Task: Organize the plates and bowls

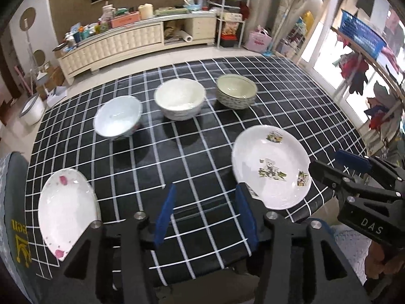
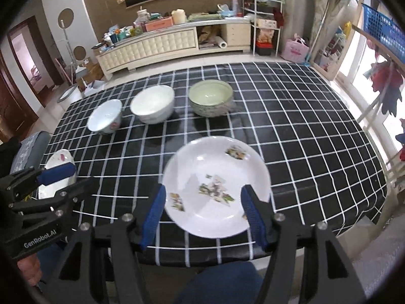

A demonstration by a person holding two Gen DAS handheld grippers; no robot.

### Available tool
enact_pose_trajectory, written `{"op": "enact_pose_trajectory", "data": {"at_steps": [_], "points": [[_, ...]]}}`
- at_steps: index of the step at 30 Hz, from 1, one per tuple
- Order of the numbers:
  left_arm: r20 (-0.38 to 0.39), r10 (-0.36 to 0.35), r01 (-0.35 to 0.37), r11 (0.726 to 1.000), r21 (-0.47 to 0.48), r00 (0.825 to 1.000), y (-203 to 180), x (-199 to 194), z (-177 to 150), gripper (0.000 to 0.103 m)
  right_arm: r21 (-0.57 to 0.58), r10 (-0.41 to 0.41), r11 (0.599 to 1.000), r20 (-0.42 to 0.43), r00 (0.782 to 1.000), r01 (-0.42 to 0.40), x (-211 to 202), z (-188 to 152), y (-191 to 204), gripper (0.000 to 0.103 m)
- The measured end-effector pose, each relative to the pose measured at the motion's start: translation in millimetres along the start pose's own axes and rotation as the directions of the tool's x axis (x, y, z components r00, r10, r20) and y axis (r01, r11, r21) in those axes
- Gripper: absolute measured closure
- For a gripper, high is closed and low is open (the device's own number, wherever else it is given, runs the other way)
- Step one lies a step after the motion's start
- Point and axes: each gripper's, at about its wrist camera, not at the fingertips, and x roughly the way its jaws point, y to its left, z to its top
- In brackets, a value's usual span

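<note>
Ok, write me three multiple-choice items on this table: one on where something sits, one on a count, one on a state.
1. Where does the white plate with pink flower marks lie?
A. at the table's near left edge
B. behind the bowls
C. inside a bowl

2. How many bowl positions stand in the far row?
A. two
B. three
C. five

3. What is between the jaws of the right gripper?
A. a clamped bowl
B. a clamped plate
C. nothing clamped; they stand open

Key: 1 A, it lies at the near left edge of the black checked tablecloth. 2 B, the white bowl with pink pattern, the plain white bowl and the greenish patterned bowl stand in a line. 3 C, the jaws stand apart over the white plate with printed pictures without pressing on it.
</note>
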Motion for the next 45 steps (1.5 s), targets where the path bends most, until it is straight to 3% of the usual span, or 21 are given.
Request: {"op": "enact_pose_trajectory", "data": {"at_steps": [12,27,33,42,45], "points": [[-0.102,-0.013,0.02,0.998,0.064,0.995,-35,70,16,0.048,0.061,-0.024,0.998,-0.074,0.997,0.028,46,-6,-54,0.037],[-0.21,-0.011,0.021,0.999,0.047,0.978,-33,151,16,0.049,0.124,-0.028,0.991,-0.144,0.989,0.046,99,-10,-90,0.037],[-0.227,-0.037,0.047,0.998,0.041,0.973,-34,167,14,0.057,0.128,-0.028,0.991,-0.145,0.989,0.047,109,-7,-94,0.037],[-0.221,-0.063,0.077,0.995,0.056,0.973,-43,178,19,0.07,0.116,-0.014,0.993,-0.157,0.988,0.033,115,-7,-97,0.068],[-0.22,-0.082,0.096,0.994,0.052,0.972,-47,181,20,0.079,0.131,0.015,0.991,-0.158,0.987,0.006,116,-9,-100,0.077]]}}
